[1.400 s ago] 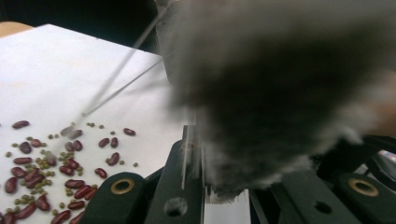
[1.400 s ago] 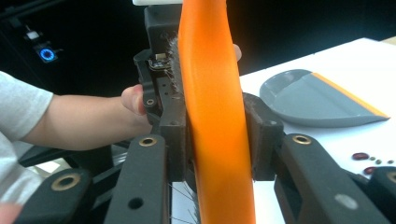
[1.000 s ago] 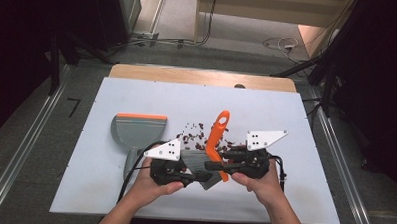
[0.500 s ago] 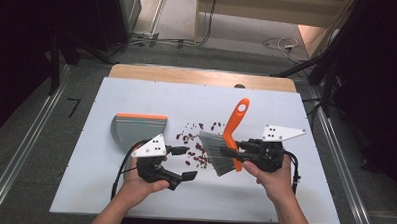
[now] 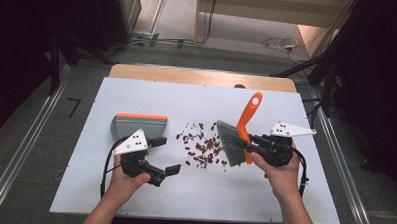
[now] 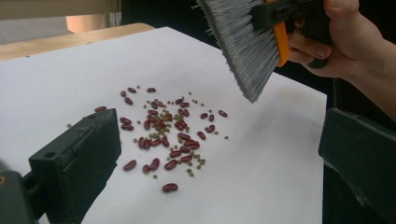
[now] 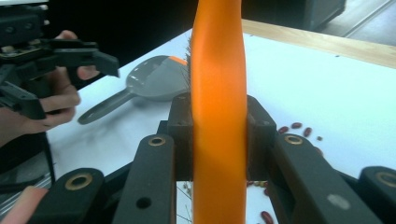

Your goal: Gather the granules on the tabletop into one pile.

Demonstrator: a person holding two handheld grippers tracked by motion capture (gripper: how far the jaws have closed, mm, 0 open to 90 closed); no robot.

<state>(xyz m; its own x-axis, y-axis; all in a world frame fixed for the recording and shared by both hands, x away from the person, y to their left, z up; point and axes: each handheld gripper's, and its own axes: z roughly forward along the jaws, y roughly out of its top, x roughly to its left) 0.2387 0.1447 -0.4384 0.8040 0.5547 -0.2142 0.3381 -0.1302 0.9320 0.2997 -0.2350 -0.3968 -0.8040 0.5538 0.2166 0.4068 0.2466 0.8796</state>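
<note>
Brush [image 5: 242, 131] clenched in right tool [image 5: 252, 142]; left tool [image 5: 166, 155] released, jaws just opening; dustpan [image 5: 136, 126] bare.

brush [image 5: 238, 136]: orange handle, tilted | beans [image 5: 203, 144]: scattered beside bristles

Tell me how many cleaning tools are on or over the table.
2. A brush is held in the right claw above the spilled beans, and a dustpan lies flat on the table at the left.
</note>
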